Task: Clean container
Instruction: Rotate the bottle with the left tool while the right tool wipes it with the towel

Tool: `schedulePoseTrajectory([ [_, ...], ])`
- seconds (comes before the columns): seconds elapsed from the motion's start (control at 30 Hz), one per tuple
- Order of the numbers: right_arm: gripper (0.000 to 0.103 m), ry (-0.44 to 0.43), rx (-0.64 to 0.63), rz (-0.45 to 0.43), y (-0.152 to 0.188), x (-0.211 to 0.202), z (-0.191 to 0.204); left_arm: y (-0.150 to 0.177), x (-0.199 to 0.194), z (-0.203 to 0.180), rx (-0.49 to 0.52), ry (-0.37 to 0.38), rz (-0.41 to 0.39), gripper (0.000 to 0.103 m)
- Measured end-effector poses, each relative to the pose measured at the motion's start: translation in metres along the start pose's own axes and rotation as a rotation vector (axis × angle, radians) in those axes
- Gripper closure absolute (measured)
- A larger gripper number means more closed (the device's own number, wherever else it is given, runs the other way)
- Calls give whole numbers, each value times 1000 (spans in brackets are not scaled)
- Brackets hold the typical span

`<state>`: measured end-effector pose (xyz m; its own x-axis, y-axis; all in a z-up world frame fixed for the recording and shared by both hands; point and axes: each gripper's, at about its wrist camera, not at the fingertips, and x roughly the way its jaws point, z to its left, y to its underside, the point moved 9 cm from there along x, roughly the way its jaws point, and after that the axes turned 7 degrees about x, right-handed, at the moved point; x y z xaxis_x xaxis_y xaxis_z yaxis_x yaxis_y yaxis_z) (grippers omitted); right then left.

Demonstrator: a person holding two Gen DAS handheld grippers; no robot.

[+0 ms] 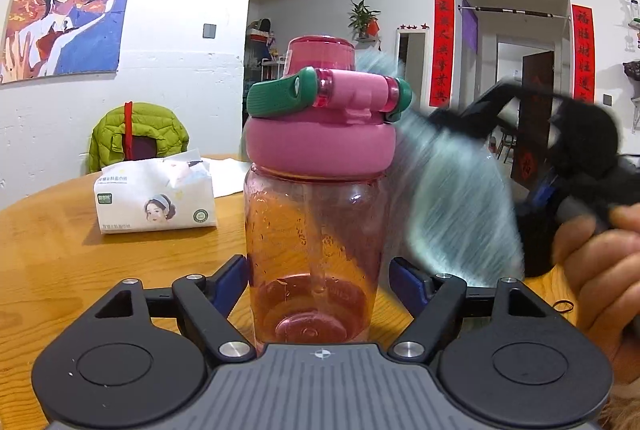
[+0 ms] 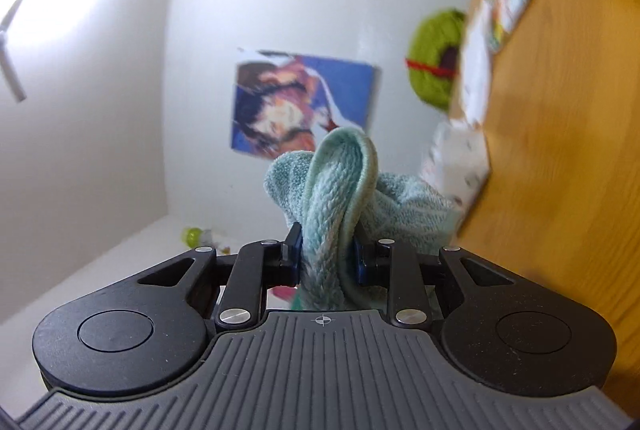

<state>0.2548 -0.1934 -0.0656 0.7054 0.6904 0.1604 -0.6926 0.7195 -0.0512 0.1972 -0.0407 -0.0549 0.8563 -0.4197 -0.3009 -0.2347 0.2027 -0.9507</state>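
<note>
Left gripper point(image 1: 320, 280): jaws clamped on the pink bottle point(image 1: 318, 197), upright on the desk point(image 1: 60, 250), dead centre between them. Right gripper point(image 2: 326, 254): jaws pinched on a folded teal cloth point(image 2: 340, 185), which blurs at the bottle's 3 o'clock. Tissue pack point(image 1: 156, 197) at 9 o'clock, apart.

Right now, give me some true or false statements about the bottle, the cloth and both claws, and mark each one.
1. The pink bottle stands upright between the left claw's fingers. True.
2. The bottle's lid is off. False: the pink lid is on, spout cap shut.
3. The right claw pinches a light green cloth. True.
4. The cloth lies flat on the wooden table. False: it is held up beside the bottle.
5. A tissue pack sits on the table. True.
</note>
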Motion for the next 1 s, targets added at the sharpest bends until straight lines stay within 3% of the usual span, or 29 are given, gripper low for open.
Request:
schedulePoseTrajectory([
  [0.13, 74, 342, -77, 25, 5, 12, -36, 0, 0, -1, 2, 7, -1, 28],
  [0.2, 74, 393, -87, 29, 6, 12, -42, 0, 0, -1, -1, 9, -1, 28],
  [0.27, 74, 335, -114, 10, 4, 11, -31, 0, 0, -1, -2, 10, -1, 28],
  [0.4, 74, 44, -99, -22, 0, 2, 5, -1, -1, 1, -4, 11, -2, 28],
  [0.43, 74, 34, -99, -17, 0, 2, 6, -1, -1, 2, -3, 10, -1, 28],
  [0.5, 74, 91, -97, 0, 3, 7, -2, -1, -1, 3, -2, 9, -1, 28],
  [0.63, 74, 381, -104, 46, 7, 17, -41, 0, -2, 3, 1, 14, 0, 28],
  [0.67, 74, 404, -103, 51, 7, 17, -45, 0, -2, 4, 2, 14, 0, 28],
  [0.8, 74, 252, -141, 13, 3, 12, -20, 0, -3, 7, -2, 18, -2, 28],
  [0.93, 74, 34, -130, -19, -1, 1, 9, 0, -1, 3, 1, 18, -1, 28],
  [1.0, 74, 85, -116, 15, 3, 7, 0, 0, -1, 3, 3, 17, 0, 28],
])
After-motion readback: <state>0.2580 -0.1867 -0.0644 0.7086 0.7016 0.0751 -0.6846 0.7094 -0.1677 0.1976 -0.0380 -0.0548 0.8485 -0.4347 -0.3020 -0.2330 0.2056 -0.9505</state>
